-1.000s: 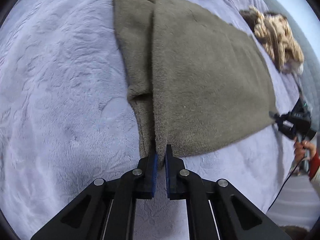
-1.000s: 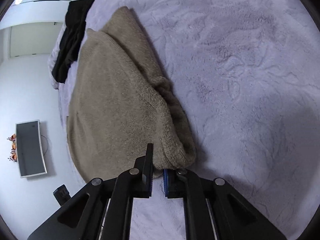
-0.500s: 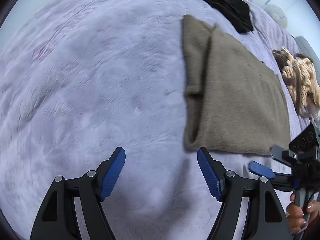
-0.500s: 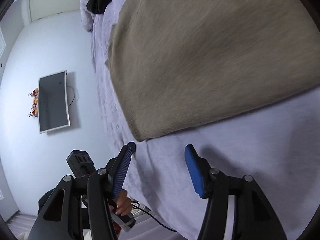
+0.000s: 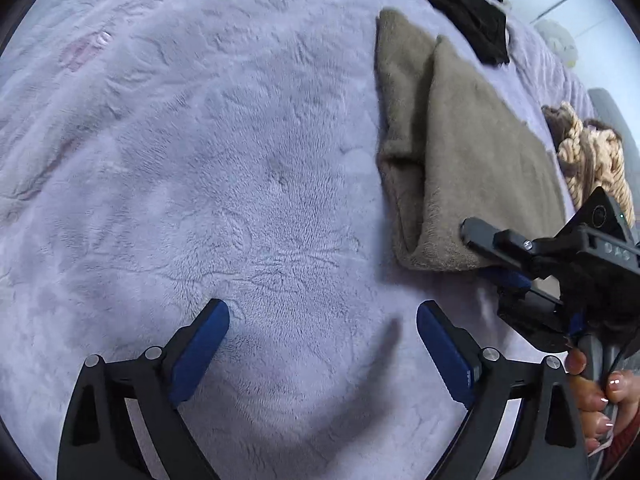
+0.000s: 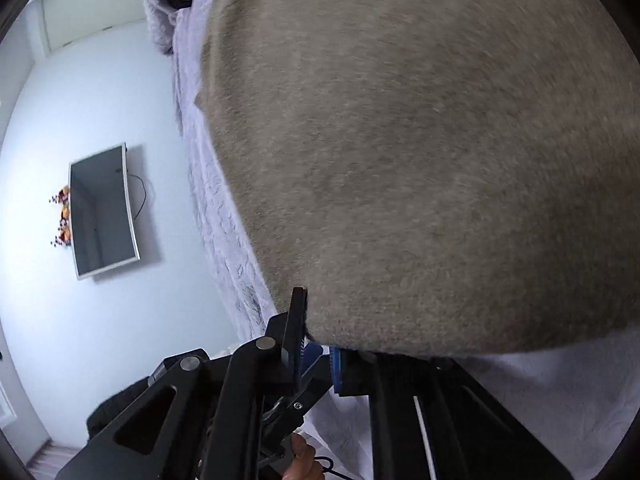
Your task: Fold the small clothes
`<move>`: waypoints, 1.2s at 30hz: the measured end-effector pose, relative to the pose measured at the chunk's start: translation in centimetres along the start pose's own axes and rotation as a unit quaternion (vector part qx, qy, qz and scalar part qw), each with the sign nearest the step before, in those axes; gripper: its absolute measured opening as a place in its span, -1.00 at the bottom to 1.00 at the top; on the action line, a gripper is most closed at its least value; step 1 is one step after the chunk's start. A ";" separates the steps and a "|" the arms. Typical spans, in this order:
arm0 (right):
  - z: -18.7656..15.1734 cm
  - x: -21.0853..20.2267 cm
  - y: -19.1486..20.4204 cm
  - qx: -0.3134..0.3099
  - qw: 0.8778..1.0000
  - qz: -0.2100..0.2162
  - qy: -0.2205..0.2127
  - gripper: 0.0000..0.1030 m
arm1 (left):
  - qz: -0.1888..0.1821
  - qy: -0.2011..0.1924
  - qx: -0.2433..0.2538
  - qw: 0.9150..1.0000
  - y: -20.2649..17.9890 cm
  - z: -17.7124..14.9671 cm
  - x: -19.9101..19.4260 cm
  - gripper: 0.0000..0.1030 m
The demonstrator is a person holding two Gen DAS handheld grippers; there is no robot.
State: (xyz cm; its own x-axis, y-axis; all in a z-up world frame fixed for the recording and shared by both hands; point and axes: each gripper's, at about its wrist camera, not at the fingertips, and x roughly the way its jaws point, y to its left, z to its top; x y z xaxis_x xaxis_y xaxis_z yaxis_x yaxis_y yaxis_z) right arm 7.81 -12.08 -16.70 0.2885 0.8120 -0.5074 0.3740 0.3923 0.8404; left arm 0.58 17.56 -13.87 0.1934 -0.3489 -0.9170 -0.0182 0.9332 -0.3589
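Both tongs have let go of the taupe knit sweater [image 5: 476, 152] w/in the last sec and then split roles. The left tongs [image 5: 322, 330], pinched on the near hem a sec ago, now hang wide apart over bare lavender fleece bedspread [image 5: 192, 168], holding nothing, sweater off to their right. The right tongs [image 6: 316, 344] opened half a sec ago and have since come in on a different spot: jaws now narrow at the sweater's near edge, by the bed's side. Looks like a pinch on that edge, prob. the start of the next fold, w/ the last fold already laid down: sweater lies folded lengthwise on the bed, a narrower layer showing along its left side.

Hard to tell: in the right wrist view the cloth fills most of the frame and is motion-blurred, so whether the hem is truly clamped or just touched isn't certain. In the left wrist view the right tongs cover the sweater's near right corner. A black garment [image 5: 464, 12] and a patterned tan one [image 5: 592, 156] are cut off at the frame edge.
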 end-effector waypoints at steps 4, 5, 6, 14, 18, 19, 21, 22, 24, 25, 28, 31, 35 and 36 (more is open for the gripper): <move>-0.4 2.0 0.7 -0.022 0.998 -0.046 0.024 -0.82 | 0.018 -0.024 -0.006 1.000 0.0 -0.8 -1.7 0.85; -0.7 3.0 0.2 -0.019 0.997 -0.061 0.034 -0.84 | 0.022 -0.024 -0.003 0.999 0.0 -0.9 -1.8 0.85; -1.0 3.7 -0.2 -0.019 0.996 -0.072 0.041 -0.91 | 0.030 -0.023 -0.002 0.999 0.1 -1.1 -1.8 0.85; -3.5 3.1 1.4 -0.061 0.990 -0.097 0.077 -0.92 | 0.030 -0.023 -0.014 0.999 -1.1 -0.1 -1.7 0.85; -3.9 0.4 2.2 -0.069 0.990 -0.111 0.060 -0.38 | 0.022 -0.018 -0.010 1.000 -2.4 0.0 -1.5 0.85; -4.1 -0.5 2.0 -0.067 0.991 -0.107 0.051 0.14 | 0.020 -0.016 -0.006 1.000 -3.0 0.1 -1.3 0.85; -3.8 -2.6 1.5 -0.061 0.993 -0.096 0.021 0.30 | 0.016 -0.015 -0.001 1.000 -3.8 0.0 -1.0 0.85; -2.9 -3.2 1.3 -0.052 0.995 -0.089 0.005 0.30 | 0.014 -0.015 -0.001 1.000 -4.4 0.2 -0.7 0.85; -1.9 -3.9 0.0 -0.005 0.999 -0.048 -0.022 0.27 | 0.008 -0.014 -0.007 1.000 -4.5 0.1 -0.6 0.85; -1.5 -4.1 -0.9 0.023 0.999 -0.021 -0.034 0.25 | 0.006 -0.013 -0.012 1.000 -4.4 0.0 -0.5 0.85; -0.4 -2.2 -2.2 0.074 0.996 0.021 -0.043 0.18 | 0.007 -0.011 -0.023 1.000 -4.3 -0.3 -0.3 0.85; 0.0 -0.6 -2.4 0.091 0.995 0.033 -0.031 -0.31 | 0.009 -0.016 -0.022 1.000 -3.9 -0.8 -1.0 0.85; -0.4 -0.5 1.1 0.022 0.999 -0.008 -0.048 -0.85 | 0.013 -0.025 -0.021 0.999 -3.2 -1.3 -1.9 0.85; -1.1 -0.7 1.6 0.005 0.998 -0.026 -0.049 -0.85 | 0.014 -0.026 -0.023 0.999 -2.9 -1.4 -1.9 0.85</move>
State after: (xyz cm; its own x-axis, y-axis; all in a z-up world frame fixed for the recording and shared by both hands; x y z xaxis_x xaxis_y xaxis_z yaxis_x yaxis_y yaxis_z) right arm 7.23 -11.56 -14.75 0.3532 0.7445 -0.5666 0.3986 0.4282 0.8110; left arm -1.08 15.35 -11.33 0.2423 -0.3164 -0.9172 -0.0691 0.9373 -0.3416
